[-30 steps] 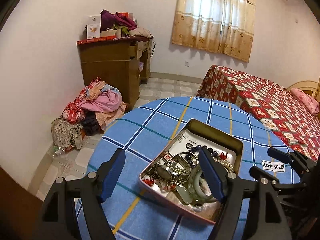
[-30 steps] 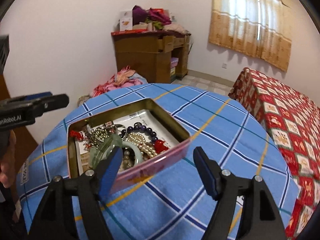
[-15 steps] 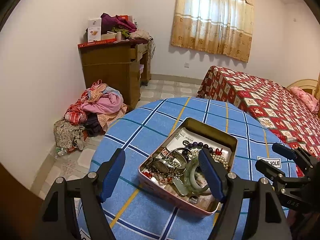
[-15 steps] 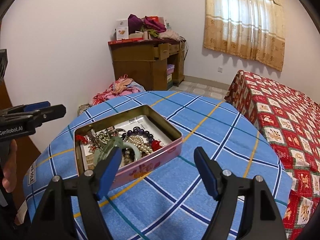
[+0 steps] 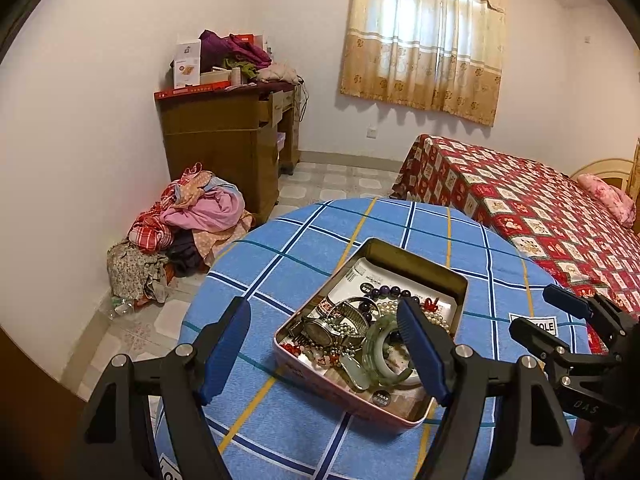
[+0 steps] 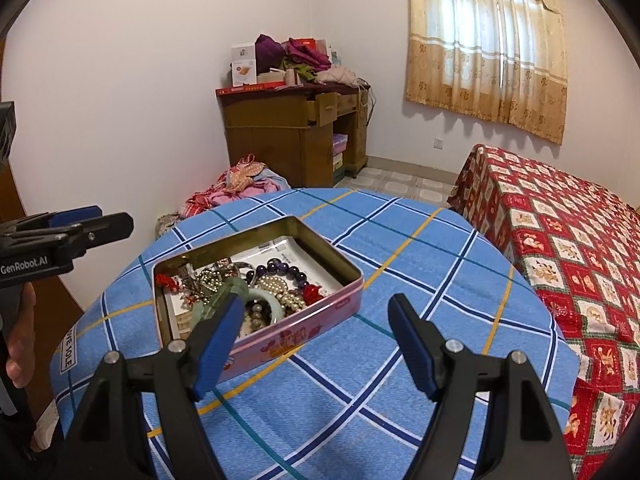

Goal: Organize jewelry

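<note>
An open pink tin (image 5: pixel 416 258) (image 6: pixel 332 314) sits on the round table with the blue checked cloth (image 5: pixel 280 264) (image 6: pixel 420 264). It holds tangled jewelry: a green jade bangle (image 5: pixel 380 354) (image 6: pixel 272 300), a metal watch (image 5: pixel 320 330), purple beads (image 5: pixel 386 290) (image 6: pixel 280 267), pearls (image 6: pixel 280 284) and red pieces (image 6: pixel 313 291). My left gripper (image 5: pixel 326 350) is open and empty, above the tin's near side. My right gripper (image 6: pixel 316 342) is open and empty, above the tin's pink front wall. Each gripper shows in the other's view (image 5: pixel 560 312) (image 6: pixel 92 220).
A bed with a red patterned cover (image 5: pixel 520 208) (image 6: pixel 560 232) stands right of the table. A wooden desk piled with clothes and boxes (image 5: pixel 228 132) (image 6: pixel 296 128) stands against the far wall. A heap of clothes (image 5: pixel 180 224) lies on the tiled floor.
Both grippers have drawn back and risen from the tin, so the tin looks smaller and farther away. Both stay open and empty. The tin has not moved.
</note>
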`<state>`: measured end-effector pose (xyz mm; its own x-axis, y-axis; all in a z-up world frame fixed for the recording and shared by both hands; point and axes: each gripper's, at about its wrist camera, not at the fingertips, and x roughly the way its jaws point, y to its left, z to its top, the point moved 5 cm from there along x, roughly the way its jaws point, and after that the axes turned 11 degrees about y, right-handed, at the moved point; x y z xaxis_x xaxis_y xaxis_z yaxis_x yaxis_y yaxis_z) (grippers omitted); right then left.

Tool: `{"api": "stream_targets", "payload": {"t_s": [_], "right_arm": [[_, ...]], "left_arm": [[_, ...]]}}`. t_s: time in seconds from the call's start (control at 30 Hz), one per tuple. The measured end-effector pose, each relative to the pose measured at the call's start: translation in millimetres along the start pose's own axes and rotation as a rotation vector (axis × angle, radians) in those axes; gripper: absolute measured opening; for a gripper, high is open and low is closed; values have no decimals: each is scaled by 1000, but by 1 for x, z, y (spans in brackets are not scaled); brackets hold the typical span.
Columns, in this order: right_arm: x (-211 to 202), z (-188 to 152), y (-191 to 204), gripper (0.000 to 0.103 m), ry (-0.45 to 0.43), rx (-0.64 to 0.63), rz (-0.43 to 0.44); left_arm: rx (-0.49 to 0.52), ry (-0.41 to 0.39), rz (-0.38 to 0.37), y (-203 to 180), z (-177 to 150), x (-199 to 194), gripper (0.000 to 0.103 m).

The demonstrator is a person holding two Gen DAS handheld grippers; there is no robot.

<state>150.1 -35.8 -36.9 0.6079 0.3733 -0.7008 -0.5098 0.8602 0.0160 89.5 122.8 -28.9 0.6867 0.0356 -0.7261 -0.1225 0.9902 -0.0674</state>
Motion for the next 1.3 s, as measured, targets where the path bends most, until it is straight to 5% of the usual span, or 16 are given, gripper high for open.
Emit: {"api": "stream_targets", "payload": {"t_s": [1.3], "right_arm": [[-1,-4,-2,81,-8,9,-6]], "left_arm": [[3,19,41,-3,-2,4,81]]}}
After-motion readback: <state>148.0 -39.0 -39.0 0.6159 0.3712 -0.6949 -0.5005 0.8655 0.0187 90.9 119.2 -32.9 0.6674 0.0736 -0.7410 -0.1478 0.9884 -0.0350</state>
